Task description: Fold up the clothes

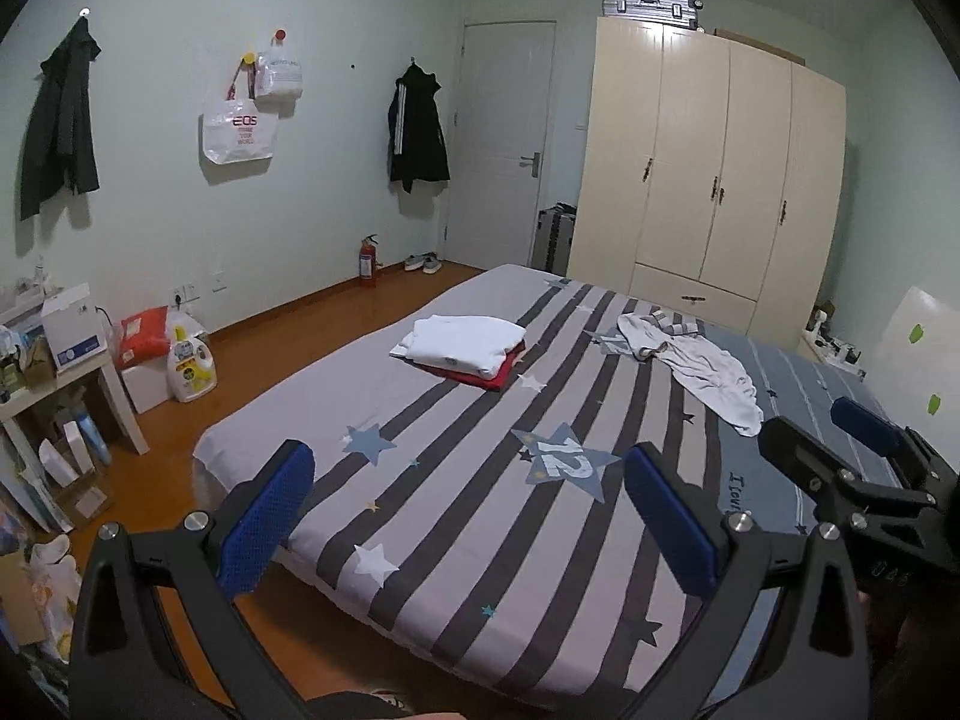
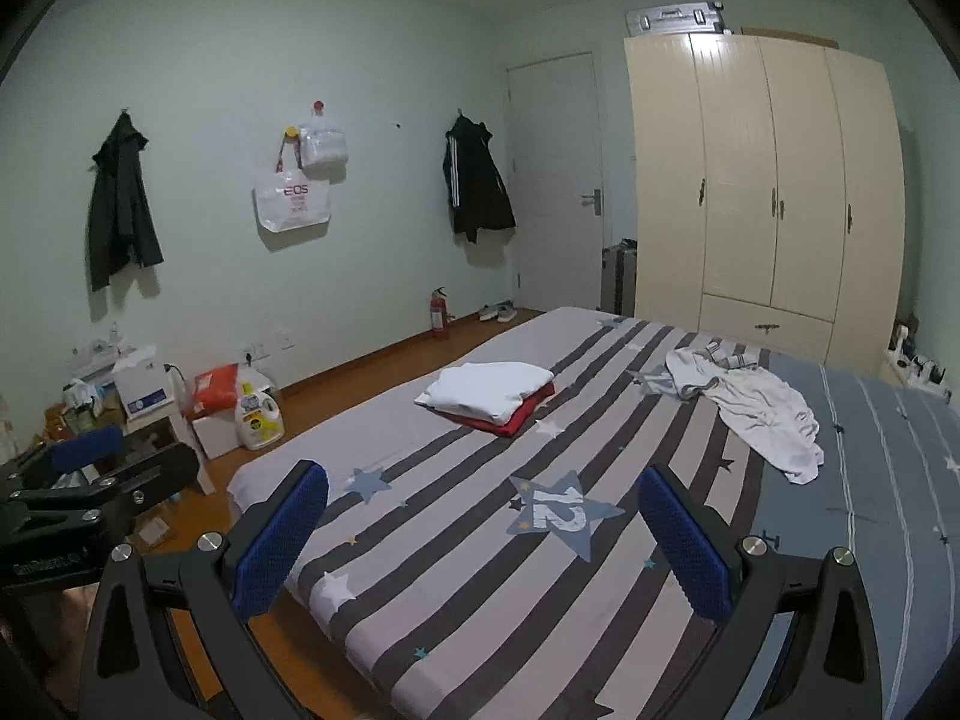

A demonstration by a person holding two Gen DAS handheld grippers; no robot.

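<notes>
both grippers (image 1: 468,510) (image 2: 480,534) gape empty over the bed (image 1: 480,540); crumpled shirt (image 1: 702,372) beyond, folded stack (image 1: 462,342) nearby.

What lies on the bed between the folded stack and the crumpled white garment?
Nothing but bare striped bedsheet between the folded stack and the crumpled white garment; both wrist views show it.

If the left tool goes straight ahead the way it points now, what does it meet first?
Probably the striped bed cover, near the star with "12". The left tool is open and holds nothing; no clothing lies in that line, though depth is uncertain.

"eos" on the hanging white bag (image 1: 239,131); "12" on the bedsheet star (image 1: 564,461).
</notes>
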